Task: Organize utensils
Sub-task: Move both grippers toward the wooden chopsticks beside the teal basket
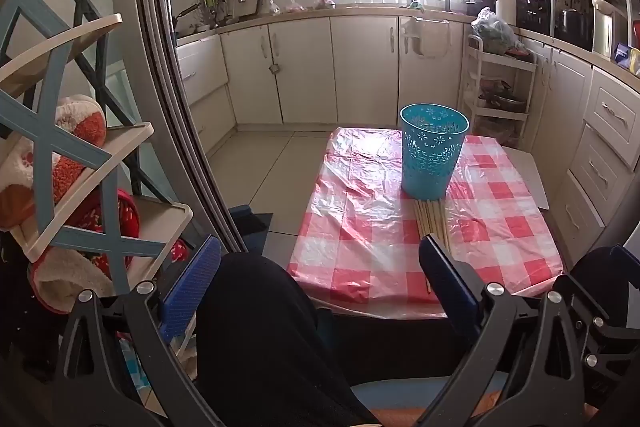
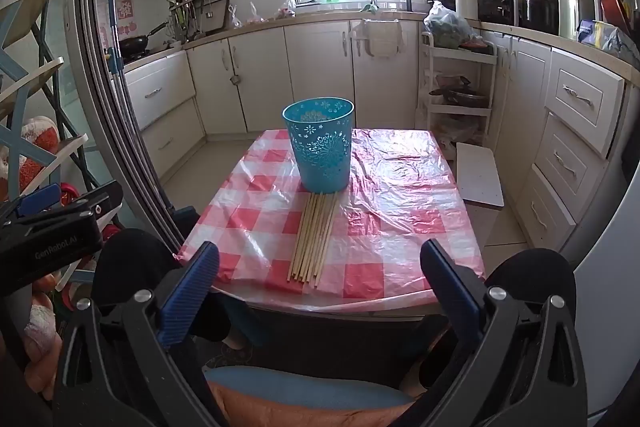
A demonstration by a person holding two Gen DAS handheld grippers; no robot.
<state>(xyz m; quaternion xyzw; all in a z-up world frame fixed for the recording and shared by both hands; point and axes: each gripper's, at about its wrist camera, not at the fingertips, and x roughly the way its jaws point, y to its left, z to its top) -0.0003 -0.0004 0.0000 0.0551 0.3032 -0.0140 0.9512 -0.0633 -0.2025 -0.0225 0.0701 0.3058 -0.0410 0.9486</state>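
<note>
A blue perforated plastic holder stands upright on a small table covered in a red-and-white checked cloth. Several wooden chopsticks lie side by side in front of it, ends toward me. My right gripper hangs open before the table's near edge, nothing between its fingers. In the left wrist view the holder and chopsticks sit to the right. My left gripper is open too, held left of the table over a dark-clothed knee, its right finger overlapping the chopsticks' near ends.
A rack with slippers stands at the left beside a sliding door frame. Kitchen cabinets line the back and right walls. A white trolley and a white board stand right of the table. The person's knees sit under the near edge.
</note>
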